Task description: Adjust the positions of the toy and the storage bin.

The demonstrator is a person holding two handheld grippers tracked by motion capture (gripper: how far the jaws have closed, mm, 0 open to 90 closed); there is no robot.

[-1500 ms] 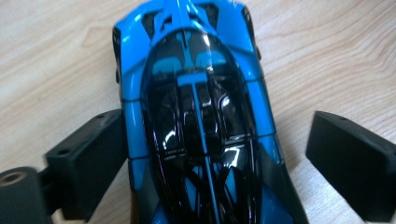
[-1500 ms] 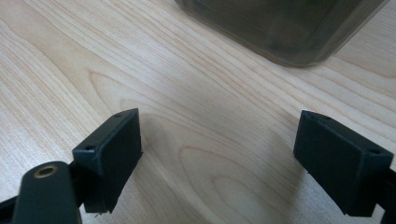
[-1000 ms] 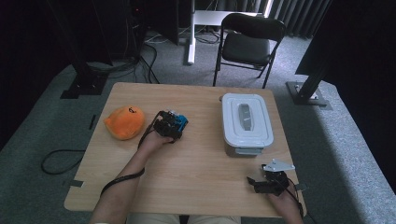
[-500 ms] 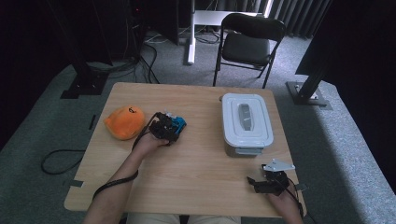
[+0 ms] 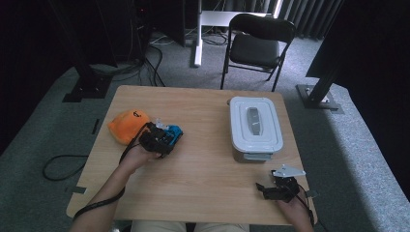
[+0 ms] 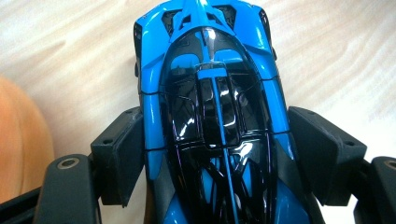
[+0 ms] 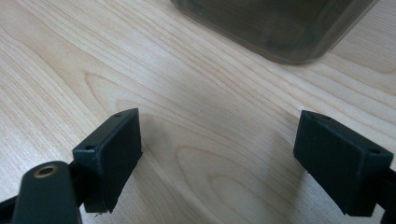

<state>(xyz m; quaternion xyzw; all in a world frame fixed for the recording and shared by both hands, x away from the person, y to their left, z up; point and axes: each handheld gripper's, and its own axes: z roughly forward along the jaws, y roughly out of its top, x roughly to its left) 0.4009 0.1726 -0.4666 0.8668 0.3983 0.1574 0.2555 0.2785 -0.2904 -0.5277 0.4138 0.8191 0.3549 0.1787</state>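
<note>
A glossy blue and black toy car (image 6: pixel 212 116) sits lengthwise between the jaws of my left gripper (image 6: pixel 215 154), and both pads press on its sides. From above, the left gripper (image 5: pixel 162 137) holds the car (image 5: pixel 174 131) over the table's left half, right beside an orange soft pouch (image 5: pixel 126 125). That pouch also shows as an orange edge (image 6: pixel 18 140) at the left of the left gripper view. My right gripper (image 5: pixel 265 189) rests near the front right corner. Its jaws (image 7: pixel 219 149) stand wide open over bare wood.
A white lidded container (image 5: pixel 255 126) stands on the right half of the wooden table (image 5: pixel 203 193); its dark wall (image 7: pixel 280 28) lies just ahead of the right gripper. A black folding chair (image 5: pixel 256 43) stands beyond the far edge.
My left gripper has carried the blue car a little to the left and toward the near edge, closer to the orange pouch. The right gripper has stayed put.
</note>
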